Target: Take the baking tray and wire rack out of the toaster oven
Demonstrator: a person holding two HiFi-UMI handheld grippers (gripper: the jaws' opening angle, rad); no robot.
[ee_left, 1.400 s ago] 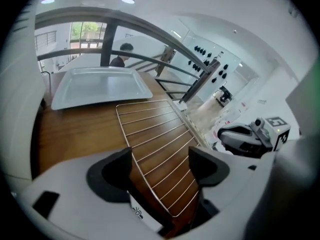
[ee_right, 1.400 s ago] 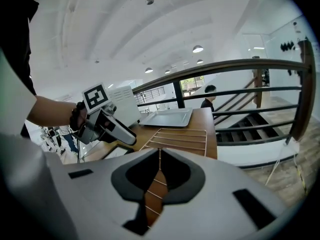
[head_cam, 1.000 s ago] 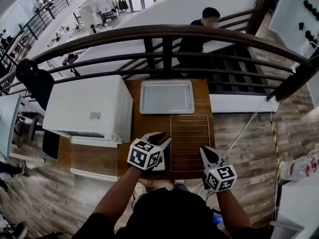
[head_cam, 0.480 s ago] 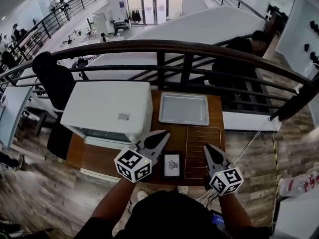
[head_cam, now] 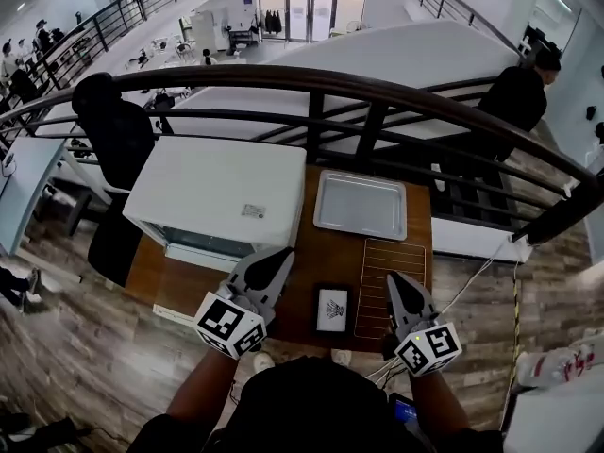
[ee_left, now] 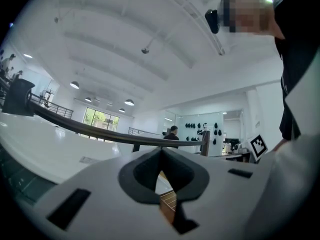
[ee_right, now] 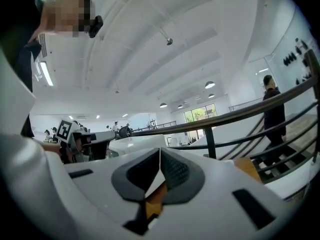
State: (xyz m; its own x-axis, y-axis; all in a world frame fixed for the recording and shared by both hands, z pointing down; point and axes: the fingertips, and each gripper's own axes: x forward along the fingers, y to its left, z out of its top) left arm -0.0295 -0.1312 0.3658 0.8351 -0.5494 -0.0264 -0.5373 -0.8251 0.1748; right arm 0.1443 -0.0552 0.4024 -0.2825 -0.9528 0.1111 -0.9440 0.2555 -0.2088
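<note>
The white toaster oven [head_cam: 219, 196] stands on the left of the small wooden table [head_cam: 302, 248], its glass door [head_cam: 179, 281] hanging open toward me. The grey baking tray [head_cam: 360, 204] lies flat on the table's far right. In front of it rests the wire rack [head_cam: 389, 274]. My left gripper [head_cam: 276, 260] hovers above the table's near edge, shut and empty, tips meeting in the left gripper view [ee_left: 160, 153]. My right gripper [head_cam: 398, 286] is raised over the rack's near end, also shut with nothing in it [ee_right: 160, 156].
A small black-framed card [head_cam: 331, 310] lies on the table between the grippers. A dark curved railing [head_cam: 377, 97] runs just behind the table. A black chair [head_cam: 118, 140] stands to the oven's left. A person [head_cam: 517, 97] stands on the stairs at the far right.
Both grippers have lifted off the table and drawn back toward me. The left gripper's jaws have closed. The black-framed card, earlier hidden under the left gripper, now shows.
</note>
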